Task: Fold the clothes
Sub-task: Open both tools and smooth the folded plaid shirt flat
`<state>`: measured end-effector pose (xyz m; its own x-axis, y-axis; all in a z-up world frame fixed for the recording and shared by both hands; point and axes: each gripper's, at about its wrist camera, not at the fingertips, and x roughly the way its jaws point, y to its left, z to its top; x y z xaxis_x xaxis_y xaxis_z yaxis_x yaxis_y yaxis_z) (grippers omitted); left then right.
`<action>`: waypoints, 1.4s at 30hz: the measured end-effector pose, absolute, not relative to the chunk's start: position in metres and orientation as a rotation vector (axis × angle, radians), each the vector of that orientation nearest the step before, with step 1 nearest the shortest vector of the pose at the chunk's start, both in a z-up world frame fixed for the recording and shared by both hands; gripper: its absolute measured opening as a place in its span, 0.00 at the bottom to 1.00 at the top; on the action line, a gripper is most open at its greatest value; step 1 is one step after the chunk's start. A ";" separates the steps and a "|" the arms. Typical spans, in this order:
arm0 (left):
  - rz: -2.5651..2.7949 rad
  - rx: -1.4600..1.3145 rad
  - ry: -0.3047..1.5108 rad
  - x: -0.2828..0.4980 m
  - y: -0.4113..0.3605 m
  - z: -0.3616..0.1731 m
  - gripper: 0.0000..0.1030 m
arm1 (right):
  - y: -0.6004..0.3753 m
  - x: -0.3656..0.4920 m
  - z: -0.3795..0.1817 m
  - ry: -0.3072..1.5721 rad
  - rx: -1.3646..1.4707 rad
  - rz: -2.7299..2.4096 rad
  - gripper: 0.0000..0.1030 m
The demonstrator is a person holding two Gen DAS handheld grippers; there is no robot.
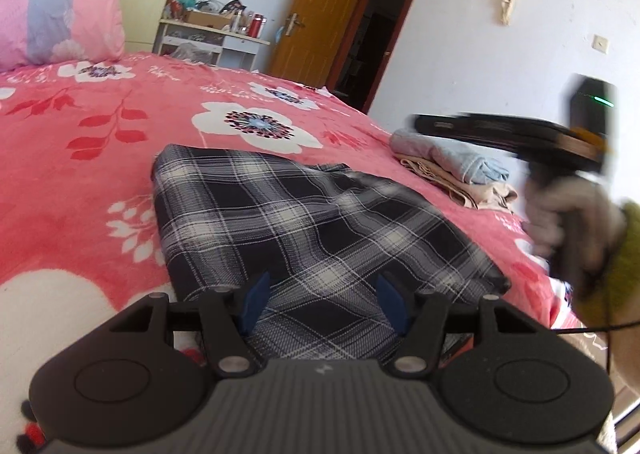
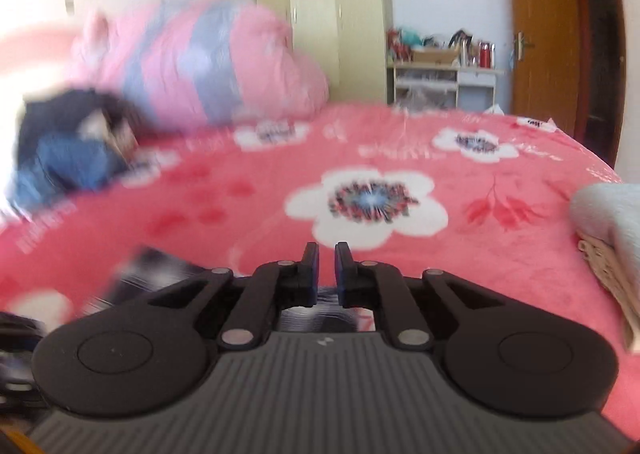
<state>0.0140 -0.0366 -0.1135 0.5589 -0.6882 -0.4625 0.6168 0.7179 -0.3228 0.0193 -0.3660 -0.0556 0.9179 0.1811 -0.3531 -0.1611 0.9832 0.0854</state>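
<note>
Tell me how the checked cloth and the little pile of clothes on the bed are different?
The checked cloth is dark with white lines; the pile of clothes is pale grey, blue and beige. The checked cloth is one flat piece; the pile is several pieces stacked up. The checked cloth lies right under the open left gripper; the pile sits further off by the bed's edge. Both rest on the pink flowered blanket.

left gripper (image 1: 322, 304) agape, right gripper (image 2: 326, 268) closed

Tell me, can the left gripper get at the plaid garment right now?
Probably yes. The left gripper is open right over the near edge of the plaid garment, nothing lies between them, and the right gripper is off to the side.
</note>
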 end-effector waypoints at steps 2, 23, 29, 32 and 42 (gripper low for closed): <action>-0.761 -0.141 0.608 0.012 -0.034 -0.113 0.59 | -0.360 -0.010 -0.056 0.370 0.061 0.205 0.07; -0.681 0.027 0.604 -0.032 -0.036 -0.096 0.64 | -0.324 -0.088 -0.105 0.479 -0.008 0.185 0.09; -0.638 0.053 0.611 -0.045 -0.034 -0.102 0.66 | -0.322 -0.098 -0.104 0.442 0.076 0.271 0.10; -0.614 0.049 0.631 -0.047 -0.033 -0.100 0.66 | -0.320 -0.089 -0.139 0.500 0.088 0.241 0.10; -0.558 -0.058 0.691 -0.030 -0.027 -0.063 0.70 | -0.333 -0.094 -0.100 0.466 0.211 0.171 0.23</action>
